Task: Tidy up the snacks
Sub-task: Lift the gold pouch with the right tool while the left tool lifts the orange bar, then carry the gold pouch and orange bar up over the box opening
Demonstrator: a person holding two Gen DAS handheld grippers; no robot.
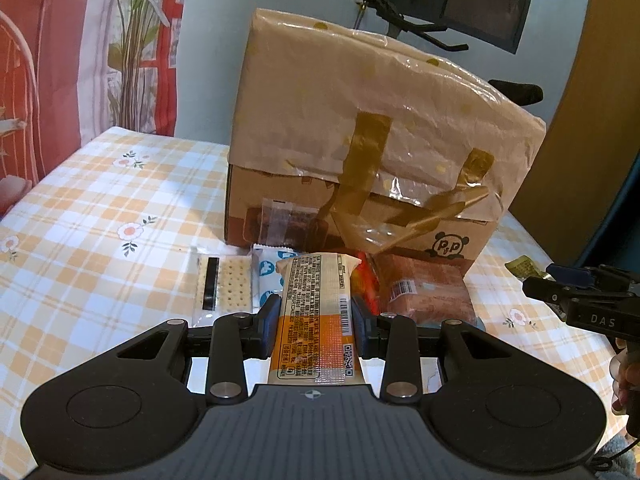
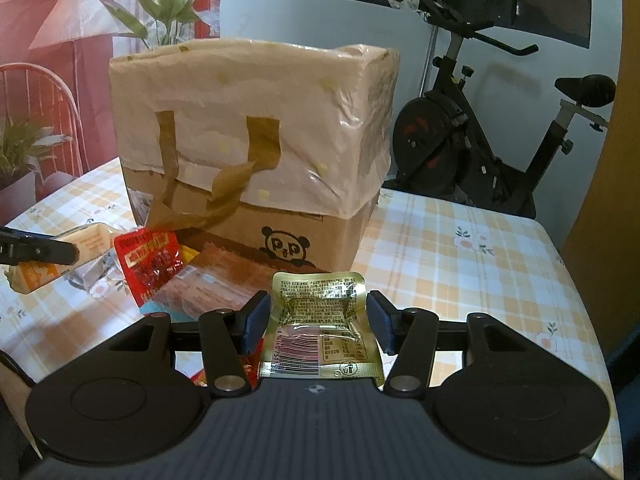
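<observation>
On the checked tablecloth [image 1: 100, 200], left to right: cracker packet [image 1: 224, 286], blue-white sachet [image 1: 266, 276]. Left gripper [image 1: 314, 320] clamped on orange-and-cream snack bar [image 1: 314, 316]. Behind, panda-printed cardboard box [image 1: 360, 140]. Right gripper [image 2: 316, 322] parted narrowly around gold foil pouch [image 2: 320, 328], contact unclear.

- This is a lived-in home, a dining corner by the look of it.
- The surface [image 2: 480, 248] wears a checked orange-and-white cloth printed with small flowers.
- An exercise bike [image 2: 480, 140] stands just behind the surface's far edge.
- A leafy houseplant [image 2: 168, 4] rises at the far left corner, in front of a red-and-pink curtain [image 1: 48, 60].
- A cardboard box [image 2: 256, 152] with a plastic bag draped over it sits mid-surface.
</observation>
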